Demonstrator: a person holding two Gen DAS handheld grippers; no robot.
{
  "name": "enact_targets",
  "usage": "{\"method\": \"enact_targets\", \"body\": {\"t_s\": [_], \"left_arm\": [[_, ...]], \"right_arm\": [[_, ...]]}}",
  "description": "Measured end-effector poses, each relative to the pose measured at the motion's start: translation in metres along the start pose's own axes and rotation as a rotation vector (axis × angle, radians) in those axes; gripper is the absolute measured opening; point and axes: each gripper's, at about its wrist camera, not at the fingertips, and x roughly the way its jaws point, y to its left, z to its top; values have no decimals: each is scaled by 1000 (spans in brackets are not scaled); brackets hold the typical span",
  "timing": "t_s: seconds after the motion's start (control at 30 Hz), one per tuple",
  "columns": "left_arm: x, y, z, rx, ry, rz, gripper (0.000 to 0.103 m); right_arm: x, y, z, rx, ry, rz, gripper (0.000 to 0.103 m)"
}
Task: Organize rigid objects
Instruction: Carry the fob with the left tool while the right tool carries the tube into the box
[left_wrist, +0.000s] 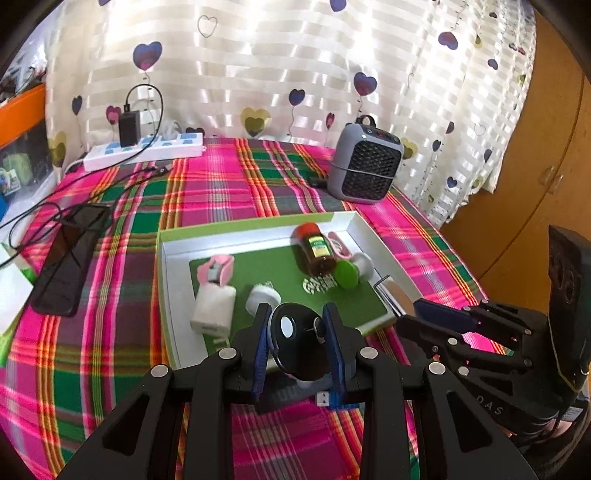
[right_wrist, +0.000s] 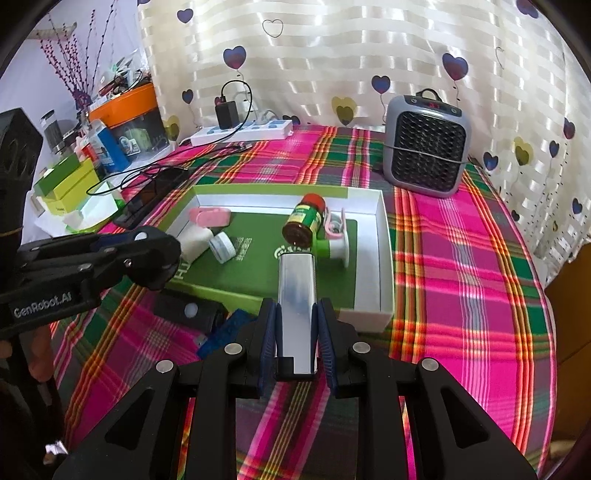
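Right now both grippers are loaded and sit at the near edge of the white tray (right_wrist: 384, 236) on the plaid-covered worktop (right_wrist: 461, 277). The right gripper (right_wrist: 296, 332) has its fingers closed onto a shiny metal block (right_wrist: 297, 295), whose long axis runs straight ahead along the fingers, its far end already poking over the tray's near wall toward the brown bottle (right_wrist: 304, 221) lying on the green mat. The left gripper (left_wrist: 297, 332) has its fingers pressed against a round black device (left_wrist: 299, 343), held just short of the tray's near wall; whether it is lifted clear of the cloth I cannot tell. The tray lies dead ahead of both. To my eye the right one is nearer to setting down, since its block overhangs the mat, and the open green patch between the white jar (right_wrist: 222, 248) and the bottle looks the likeliest landing spot.
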Motion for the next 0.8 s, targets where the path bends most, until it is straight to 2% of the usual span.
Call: {"method": "enact_targets", "body": {"t_s": [0.4,0.8], "left_arm": [[24,6,27,-2,19,1,27],[60,19,49,-18,67,8,27]], "right_arm": [[20,-1,21,-28,32,32,24],[48,-1,34,-93,102,64,24]]}}
